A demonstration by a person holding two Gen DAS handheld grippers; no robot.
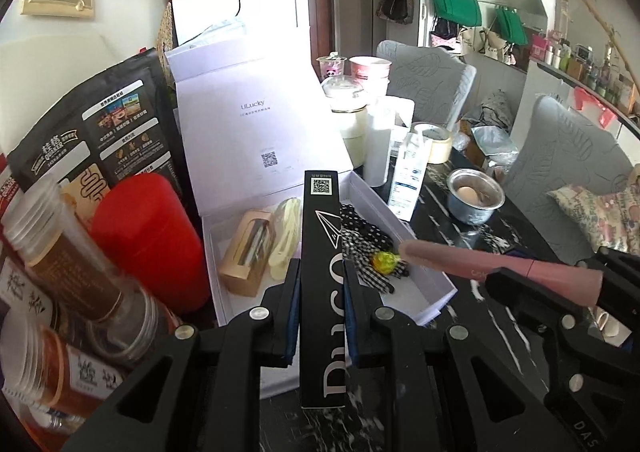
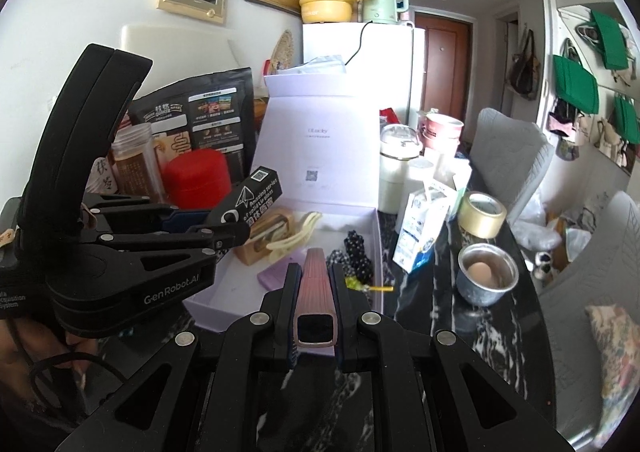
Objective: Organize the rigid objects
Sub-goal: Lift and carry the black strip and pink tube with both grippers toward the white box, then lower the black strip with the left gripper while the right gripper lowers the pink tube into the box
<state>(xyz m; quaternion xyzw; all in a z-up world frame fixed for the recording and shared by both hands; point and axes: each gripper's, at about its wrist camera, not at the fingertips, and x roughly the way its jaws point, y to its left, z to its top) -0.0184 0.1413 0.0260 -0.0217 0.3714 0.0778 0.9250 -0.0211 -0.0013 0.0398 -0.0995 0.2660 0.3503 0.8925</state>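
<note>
Black carton [image 1: 322, 284] clamped upright in left gripper [image 1: 320, 284] jaws above open white box [image 1: 420, 292] on dark worktop [image 1: 460, 212]; from right wrist, pink tube [image 2: 316, 284] clamped in right gripper [image 2: 316, 284] jaws, likewise over box.

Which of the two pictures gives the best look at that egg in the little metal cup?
The right wrist view: the egg sits nearer, and you look down into the metal cup. In the left wrist view the egg is farther off and smaller, though still visible inside its cup.
</note>
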